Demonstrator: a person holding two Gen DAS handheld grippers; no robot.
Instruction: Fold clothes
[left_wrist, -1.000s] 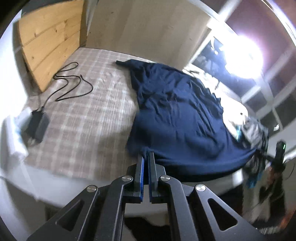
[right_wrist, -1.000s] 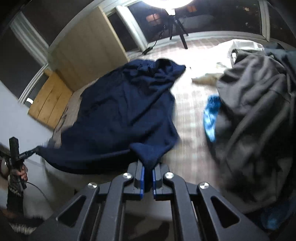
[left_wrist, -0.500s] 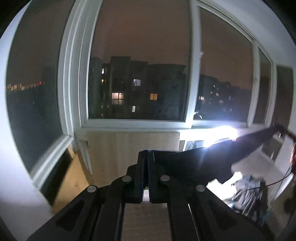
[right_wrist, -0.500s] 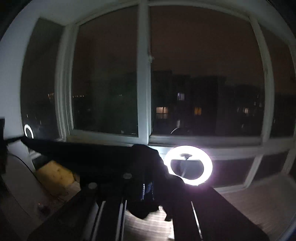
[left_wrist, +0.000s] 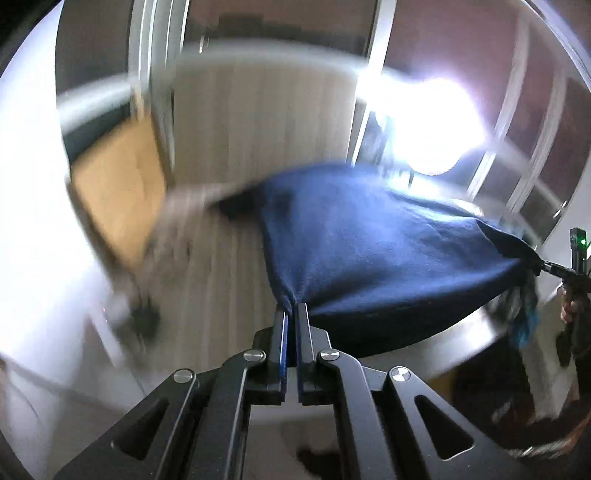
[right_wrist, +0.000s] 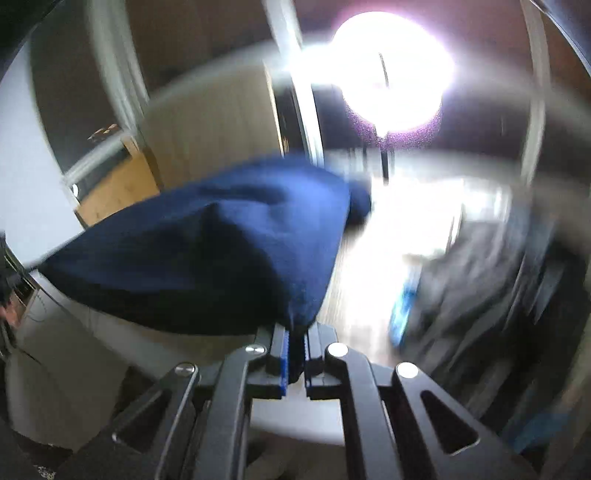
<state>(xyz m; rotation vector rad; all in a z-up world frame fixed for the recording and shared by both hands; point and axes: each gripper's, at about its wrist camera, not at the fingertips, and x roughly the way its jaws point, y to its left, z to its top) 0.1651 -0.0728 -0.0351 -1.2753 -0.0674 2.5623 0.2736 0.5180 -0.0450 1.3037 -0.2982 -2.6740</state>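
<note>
A: Left wrist view first. What are the tongs doing?

B: The left gripper (left_wrist: 292, 314) is closed narrow on a corner of the dark navy soft-knit garment (left_wrist: 388, 254). The cloth billows out ahead of it, stretched across to the right gripper (left_wrist: 543, 266) at the far edge, which pinches the other corner. A hand (left_wrist: 570, 306) shows beneath that tool.

A: And the right wrist view?

B: Same story mirrored. The right gripper (right_wrist: 295, 336) is clamped on a bunched fold of the navy garment (right_wrist: 207, 254), which spans leftward in the air.

A: So where is the garment, exactly?

B: Held up between the two tools, above the bed, ballooning. It isn't folded.

A: How to do this well?

B: I'd judge it's a shake-out to spread it. Keep both corners level and the edge between them taut, then lower it so it lands flat rather than rumpled. Don't loosen either grip mid-air.

A: The surface and room?

B: Blurred. A pale striped bed cover (left_wrist: 229, 266), a light wooden headboard (left_wrist: 118, 192), a bright round lamp (right_wrist: 391, 70) before dark windows, and a heap of grey clothing (right_wrist: 476, 280) beside the landing space.
</note>
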